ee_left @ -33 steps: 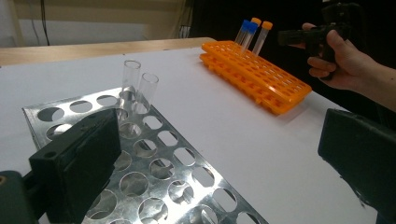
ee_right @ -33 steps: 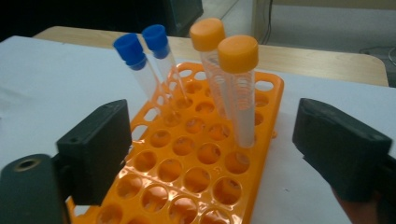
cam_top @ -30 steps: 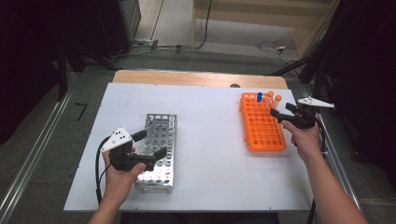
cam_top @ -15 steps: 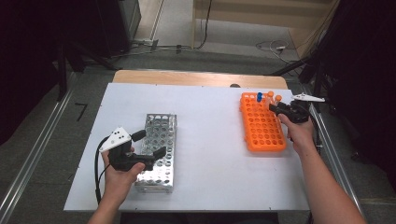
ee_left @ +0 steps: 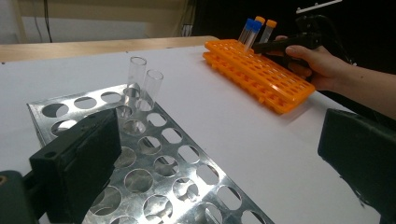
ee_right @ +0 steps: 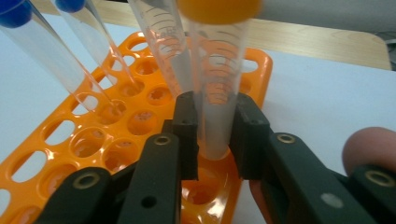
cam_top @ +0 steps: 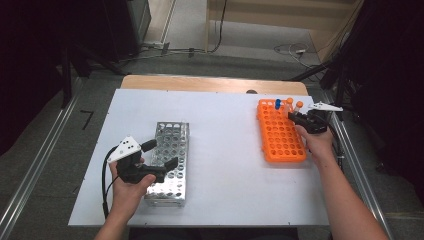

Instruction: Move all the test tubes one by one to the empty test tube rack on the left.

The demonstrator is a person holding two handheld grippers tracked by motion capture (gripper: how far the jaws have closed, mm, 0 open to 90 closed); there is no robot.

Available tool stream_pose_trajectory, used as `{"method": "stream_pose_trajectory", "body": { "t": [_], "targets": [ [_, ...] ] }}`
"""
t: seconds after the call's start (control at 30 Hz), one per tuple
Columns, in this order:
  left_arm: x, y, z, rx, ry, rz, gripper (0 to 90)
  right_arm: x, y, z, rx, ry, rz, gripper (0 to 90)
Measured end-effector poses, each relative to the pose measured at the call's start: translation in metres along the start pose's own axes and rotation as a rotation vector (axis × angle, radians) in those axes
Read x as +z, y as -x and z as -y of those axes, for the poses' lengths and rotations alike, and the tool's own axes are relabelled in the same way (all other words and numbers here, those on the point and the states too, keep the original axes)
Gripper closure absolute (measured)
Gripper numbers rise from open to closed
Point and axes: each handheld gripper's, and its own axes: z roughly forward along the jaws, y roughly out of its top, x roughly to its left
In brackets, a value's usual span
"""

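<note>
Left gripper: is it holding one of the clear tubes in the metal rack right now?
No: in the left gripper view the left gripper has its jaws wide apart over the metal rack, nothing between them.

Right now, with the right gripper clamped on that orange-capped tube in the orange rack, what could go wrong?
1. The right gripper grips the orange-capped tube low, near its hole; a slanted pull might bind it and lift the orange rack.
2. Neighbouring tubes lean close by; the jaws may knock them.
3. The left gripper hangs open over the metal rack, which already holds two clear glass tubes; a careless move could tip them.
</note>
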Motion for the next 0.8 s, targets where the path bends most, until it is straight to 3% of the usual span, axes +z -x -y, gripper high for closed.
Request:
{"method": "stream_pose_trajectory", "body": {
  "t": [0.3, 0.53, 0.8],
  "targets": [
    [0.001, 0.001, -0.002, 0.007, 0.003, 0.002, 0.0, -0.015, 0.0, -0.01, 0.014, 0.063, 0.005, 72.8],
    [0.0, 0.004, -0.004, 0.012, 0.008, 0.007, 0.0, -0.042, -0.007, -0.019, 0.014, 0.116, -0.015, 72.9],
    [0.005, 0.012, -0.006, 0.024, 0.004, 0.023, 0.0, -0.07, -0.037, -0.019, -0.031, 0.131, -0.065, 72.8]
  ]
}}
